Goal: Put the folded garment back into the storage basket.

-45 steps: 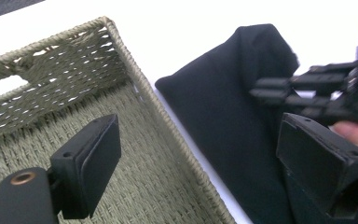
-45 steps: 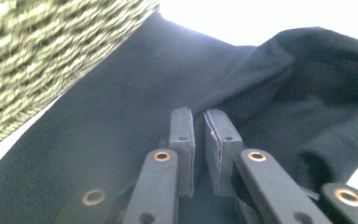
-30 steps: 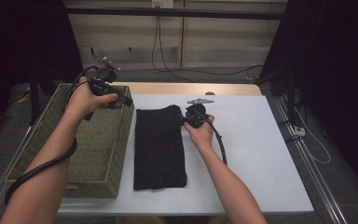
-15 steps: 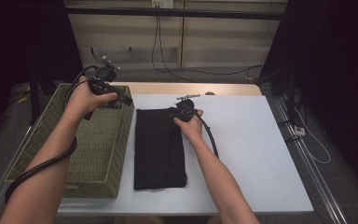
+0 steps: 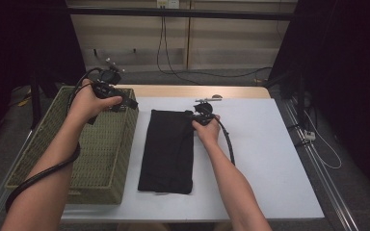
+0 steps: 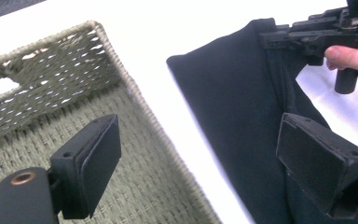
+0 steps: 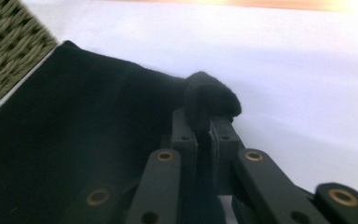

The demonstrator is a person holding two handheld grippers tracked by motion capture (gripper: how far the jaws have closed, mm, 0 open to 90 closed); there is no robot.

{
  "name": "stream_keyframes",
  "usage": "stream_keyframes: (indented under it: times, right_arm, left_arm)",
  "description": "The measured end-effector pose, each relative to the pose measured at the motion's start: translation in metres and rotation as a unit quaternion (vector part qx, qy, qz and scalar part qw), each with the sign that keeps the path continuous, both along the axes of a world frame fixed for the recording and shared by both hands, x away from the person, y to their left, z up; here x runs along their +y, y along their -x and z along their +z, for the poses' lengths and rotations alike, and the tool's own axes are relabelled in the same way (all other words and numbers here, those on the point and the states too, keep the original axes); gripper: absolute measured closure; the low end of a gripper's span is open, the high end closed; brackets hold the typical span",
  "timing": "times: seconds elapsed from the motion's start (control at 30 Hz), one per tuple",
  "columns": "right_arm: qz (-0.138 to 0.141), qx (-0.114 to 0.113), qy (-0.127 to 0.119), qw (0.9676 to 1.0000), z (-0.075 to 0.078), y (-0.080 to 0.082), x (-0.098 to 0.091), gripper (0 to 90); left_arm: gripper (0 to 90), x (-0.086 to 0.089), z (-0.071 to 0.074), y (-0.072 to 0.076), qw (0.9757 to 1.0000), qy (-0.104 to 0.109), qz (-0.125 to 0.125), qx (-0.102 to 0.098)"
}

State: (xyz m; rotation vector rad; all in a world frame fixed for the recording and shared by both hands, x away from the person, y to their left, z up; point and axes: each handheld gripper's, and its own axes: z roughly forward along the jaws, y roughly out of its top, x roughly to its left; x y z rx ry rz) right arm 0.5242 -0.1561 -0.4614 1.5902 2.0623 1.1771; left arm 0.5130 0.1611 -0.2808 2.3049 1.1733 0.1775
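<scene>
A black cloth [image 5: 166, 149] lies folded lengthwise on the white table [image 5: 270, 159]. My right gripper [image 5: 198, 113] is at its far right corner. In the right gripper view the jaws of my right gripper [image 7: 204, 126] have just been closing and now pinch a bunched fold of the cloth [image 7: 209, 98]. My left gripper [image 5: 125, 102] hovers over the far right corner of the woven basket [image 5: 118, 163]. In the left gripper view it [image 6: 198, 126] stands open, nothing between its pads [image 6: 98, 158], with the basket [image 6: 51, 84] and the cloth [image 6: 233, 93] below.
The basket takes up the table's left side, its rim close to the cloth's left edge. White tabletop lies to the right of the cloth. A wooden strip [image 5: 197, 91] runs along the far edge, and cables trail from both grippers.
My right gripper has shifted at the cloth's far right corner and its jaws have closed on that corner. The left hand has stayed where it was.
</scene>
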Motion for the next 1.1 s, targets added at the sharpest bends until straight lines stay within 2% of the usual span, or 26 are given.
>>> stream_keyframes:
  times: [0.07, 0.1, 0.17, 0.2, 0.23, 0.43, 0.7, 1.1]
  right_arm:
    - [-0.009, -0.002, 0.001, 1.0000, 0.000, 0.005, -0.012, 84.4]
    - [-0.022, -0.005, -0.004, 0.9997, 0.001, 0.012, -0.025, 84.4]
    - [-0.027, -0.003, -0.006, 0.9996, 0.001, 0.015, -0.031, 84.4]
    - [-0.036, -0.004, -0.008, 0.9993, 0.002, 0.021, -0.042, 84.4]
    - [-0.036, -0.004, -0.008, 0.9993, 0.002, 0.021, -0.042, 84.4]
    - [-0.063, -0.011, -0.013, 0.9979, 0.007, 0.039, -0.070, 84.4]
    - [-0.093, -0.010, -0.021, 0.9954, 0.005, 0.058, -0.102, 84.3]
    - [-0.133, -0.013, -0.024, 0.9908, 0.006, 0.081, -0.146, 84.3]
  left_arm:
    - [13.7, -0.006, 0.001, 0.001, 1.0000, 0.001, -0.005, 0.001]
    - [13.7, -0.009, 0.001, 0.002, 1.0000, 0.001, -0.007, -0.002]
    - [13.7, -0.017, 0.001, 0.003, 0.9999, 0.004, -0.013, -0.001]
    - [13.7, -0.021, 0.001, 0.004, 0.9999, 0.004, -0.015, -0.002]
    - [13.7, -0.025, 0.001, 0.004, 0.9998, 0.003, -0.020, -0.002]
    - [13.6, -0.051, -0.004, 0.007, 0.9993, 0.009, -0.036, 0.003]
    - [13.2, -0.081, -0.015, 0.009, 0.9982, 0.011, -0.059, 0.009]
    - [12.2, -0.100, -0.043, 0.013, 0.9967, 0.026, -0.074, 0.020]
